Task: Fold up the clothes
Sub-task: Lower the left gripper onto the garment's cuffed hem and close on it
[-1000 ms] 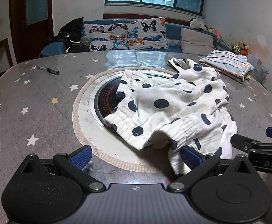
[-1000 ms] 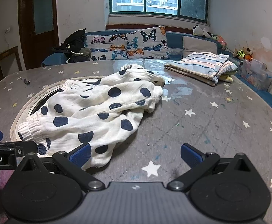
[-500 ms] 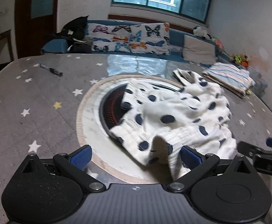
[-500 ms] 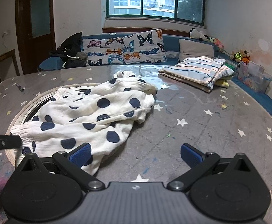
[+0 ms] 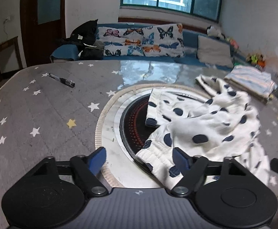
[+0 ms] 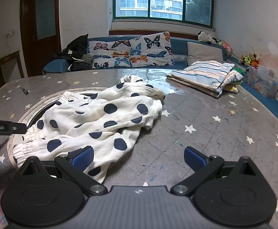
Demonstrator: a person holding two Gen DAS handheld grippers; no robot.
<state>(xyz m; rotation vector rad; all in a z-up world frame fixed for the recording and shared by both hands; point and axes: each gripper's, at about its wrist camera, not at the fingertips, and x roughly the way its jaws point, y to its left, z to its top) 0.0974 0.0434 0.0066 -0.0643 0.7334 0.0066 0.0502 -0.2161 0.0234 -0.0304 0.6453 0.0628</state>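
Left wrist cam: polka-dot garment (image 5: 205,126) lies crumpled on the starry grey table (image 5: 49,110), half over the round inset hob (image 5: 133,126) at table centre, its elastic hem nearest the left gripper (image 5: 139,161). Jaws closing right now, hem edge sits btwn the blue pads (image 5: 179,160), right pad at the cloth, left pad clear, so no clamp yet. Right wrist cam: same garment (image 6: 100,120) spread out, near corner by the right gripper (image 6: 138,157), whose jaws stand wide apart w/ nothing gripped; left pad against the cloth edge, right pad over bare table. Further out: folded striped pile (image 6: 205,74) at far right, pen (image 5: 61,80) far left, butterfly cushions (image 6: 131,52) on the sofa behind.
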